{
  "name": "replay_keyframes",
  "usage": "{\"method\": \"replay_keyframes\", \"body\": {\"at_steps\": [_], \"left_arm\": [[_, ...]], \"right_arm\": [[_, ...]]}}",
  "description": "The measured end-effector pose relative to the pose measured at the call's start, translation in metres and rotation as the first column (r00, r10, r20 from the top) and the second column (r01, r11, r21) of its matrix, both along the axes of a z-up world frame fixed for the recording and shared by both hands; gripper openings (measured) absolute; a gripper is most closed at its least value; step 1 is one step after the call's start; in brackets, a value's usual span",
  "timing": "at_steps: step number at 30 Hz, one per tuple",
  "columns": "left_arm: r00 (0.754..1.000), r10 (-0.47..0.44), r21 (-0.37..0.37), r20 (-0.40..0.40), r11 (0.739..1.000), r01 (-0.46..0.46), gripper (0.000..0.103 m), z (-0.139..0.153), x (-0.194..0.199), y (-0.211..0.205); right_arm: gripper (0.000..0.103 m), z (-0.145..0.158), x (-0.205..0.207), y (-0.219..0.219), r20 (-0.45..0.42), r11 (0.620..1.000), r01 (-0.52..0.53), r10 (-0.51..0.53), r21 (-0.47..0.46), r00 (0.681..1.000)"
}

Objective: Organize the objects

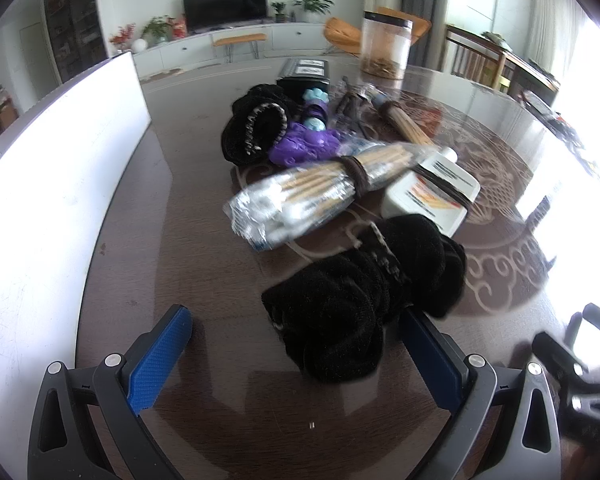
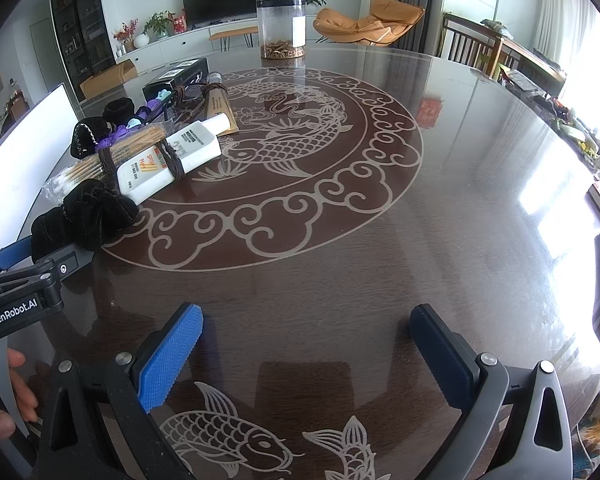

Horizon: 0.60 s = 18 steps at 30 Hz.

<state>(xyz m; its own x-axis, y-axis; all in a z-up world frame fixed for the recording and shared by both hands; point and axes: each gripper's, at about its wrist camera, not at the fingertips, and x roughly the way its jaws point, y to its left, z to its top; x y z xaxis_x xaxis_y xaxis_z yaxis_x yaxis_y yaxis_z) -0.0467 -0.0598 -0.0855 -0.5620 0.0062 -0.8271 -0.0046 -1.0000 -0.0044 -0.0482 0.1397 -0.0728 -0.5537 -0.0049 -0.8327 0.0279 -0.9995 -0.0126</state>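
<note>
While both tools (image 1: 296,344) (image 2: 306,344) gape released, fuzzy black velvet scrunchie (image 1: 364,292) lies on glossy table (image 2: 340,240).

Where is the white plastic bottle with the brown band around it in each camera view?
Left wrist: white plastic bottle sits right of centre, beyond the black velvet scrunchie.
Right wrist: bottle lies upper left, on the table's carved ring.
Shared landmark: the bundled cotton swabs beside it.

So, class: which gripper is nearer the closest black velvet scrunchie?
Left. The left gripper is open right at the scrunchie, which lies between its fingers; the right gripper hovers over bare table, well off to the side.
</note>
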Motion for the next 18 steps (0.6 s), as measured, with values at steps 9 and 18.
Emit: {"method": "replay_keyframes", "body": {"at_steps": [9, 18], "left_arm": [[0.99, -0.093, 0.032, 0.105, 0.995, 0.09, 0.103, 0.021, 0.005, 0.001], [0.981, -0.191, -0.03, 0.034, 0.981, 0.192, 0.095, 0.009, -0.014, 0.042]], "right_arm": [[0.103, 0.001, 0.0, 0.0, -0.001, 1.0, 0.003, -0.003, 0.0, 1.0], [0.103, 0.001, 0.0, 0.0, -0.002, 1.0, 0.001, -0.001, -0.001, 1.0]]}}
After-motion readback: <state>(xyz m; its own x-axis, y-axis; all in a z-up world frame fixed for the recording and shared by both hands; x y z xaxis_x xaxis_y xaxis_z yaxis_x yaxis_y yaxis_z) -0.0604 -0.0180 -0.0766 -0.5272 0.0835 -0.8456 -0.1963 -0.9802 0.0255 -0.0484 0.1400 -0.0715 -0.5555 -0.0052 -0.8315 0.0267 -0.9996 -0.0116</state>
